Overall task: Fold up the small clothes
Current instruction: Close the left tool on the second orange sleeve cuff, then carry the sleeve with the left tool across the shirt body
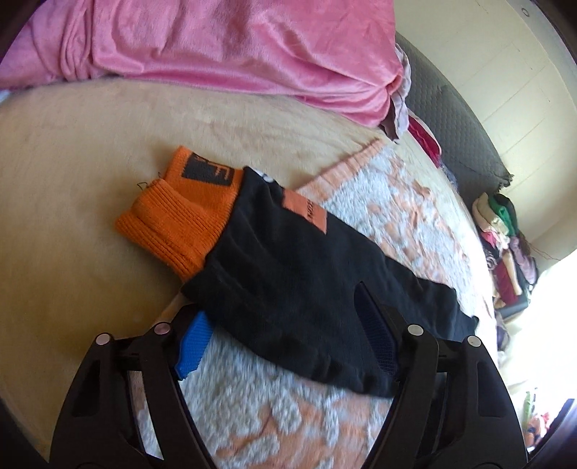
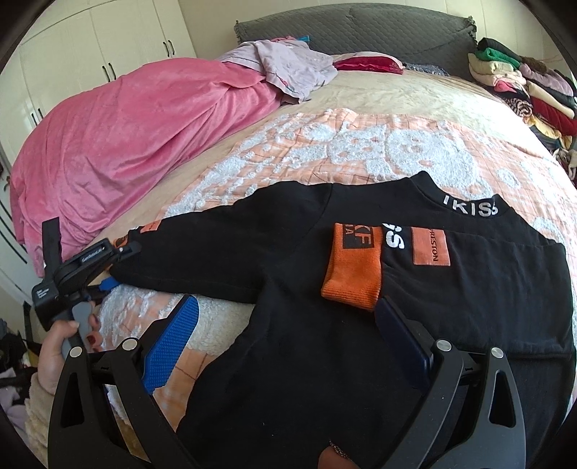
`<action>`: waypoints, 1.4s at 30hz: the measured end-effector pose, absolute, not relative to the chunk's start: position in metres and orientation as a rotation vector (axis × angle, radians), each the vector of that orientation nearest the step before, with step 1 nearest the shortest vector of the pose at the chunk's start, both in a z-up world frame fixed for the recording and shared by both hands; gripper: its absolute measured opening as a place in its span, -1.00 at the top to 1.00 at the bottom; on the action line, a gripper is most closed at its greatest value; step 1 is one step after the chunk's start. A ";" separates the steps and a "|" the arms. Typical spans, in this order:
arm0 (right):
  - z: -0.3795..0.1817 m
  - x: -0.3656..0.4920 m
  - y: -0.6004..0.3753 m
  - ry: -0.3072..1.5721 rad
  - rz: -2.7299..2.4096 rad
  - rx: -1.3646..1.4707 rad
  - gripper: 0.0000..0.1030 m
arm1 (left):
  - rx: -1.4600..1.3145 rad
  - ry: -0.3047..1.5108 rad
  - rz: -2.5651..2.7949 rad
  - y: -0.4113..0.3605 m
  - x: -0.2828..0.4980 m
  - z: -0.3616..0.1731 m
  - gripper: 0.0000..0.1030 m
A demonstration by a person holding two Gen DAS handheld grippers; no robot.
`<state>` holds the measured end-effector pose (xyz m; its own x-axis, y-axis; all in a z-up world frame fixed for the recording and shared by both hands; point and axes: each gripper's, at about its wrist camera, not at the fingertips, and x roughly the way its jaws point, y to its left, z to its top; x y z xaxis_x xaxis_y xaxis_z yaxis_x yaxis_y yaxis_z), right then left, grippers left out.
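A small black sweater (image 2: pixel 295 288) with orange cuffs lies flat on the bed. One sleeve is folded across the chest, and its orange cuff (image 2: pixel 351 267) rests by an orange patch. The other sleeve (image 1: pixel 306 259) stretches out to the left and ends in an orange cuff (image 1: pixel 173 220). My left gripper (image 1: pixel 281 310) straddles that sleeve. Its blue left pad (image 1: pixel 193 342) tucks under the sleeve's edge, its right finger rests on top, and the jaws stand apart. The right wrist view shows this gripper (image 2: pixel 117 267) held by a hand. My right gripper (image 2: pixel 285 317) hovers open over the sweater's body with nothing gripped.
A crumpled pink blanket (image 2: pixel 119 144) fills the bed's left side, with a pale garment (image 2: pixel 288 68) behind it. An orange and white fleecy spread (image 2: pixel 342 144) lies under the sweater. Stacked clothes (image 2: pixel 523 79) sit at the far right by the grey headboard (image 2: pixel 360 25).
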<state>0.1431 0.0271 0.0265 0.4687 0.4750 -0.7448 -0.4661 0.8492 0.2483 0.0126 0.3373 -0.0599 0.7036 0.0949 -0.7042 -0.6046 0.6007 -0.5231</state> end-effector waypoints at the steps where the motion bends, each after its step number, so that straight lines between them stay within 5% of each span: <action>1: 0.026 0.143 0.026 0.917 0.575 0.015 -0.90 | -0.824 0.688 0.463 0.338 0.015 -0.059 -0.08; 6: 0.027 0.145 0.017 0.914 0.551 0.024 -0.90 | -0.822 0.679 0.497 0.343 0.021 -0.059 0.36; 8: 0.027 0.146 0.011 0.913 0.541 0.034 -0.90 | -0.823 0.675 0.503 0.345 0.022 -0.060 0.77; 11: 0.027 0.147 0.004 0.910 0.526 0.046 -0.90 | -0.836 0.655 0.482 0.345 0.019 -0.056 0.89; 30: 0.035 0.145 -0.062 0.878 0.430 0.162 -0.90 | -0.633 0.519 0.146 0.230 0.038 0.054 0.94; 42: 0.040 0.143 -0.127 0.849 0.316 0.267 -0.90 | -0.532 0.543 -0.048 0.143 0.069 0.078 0.94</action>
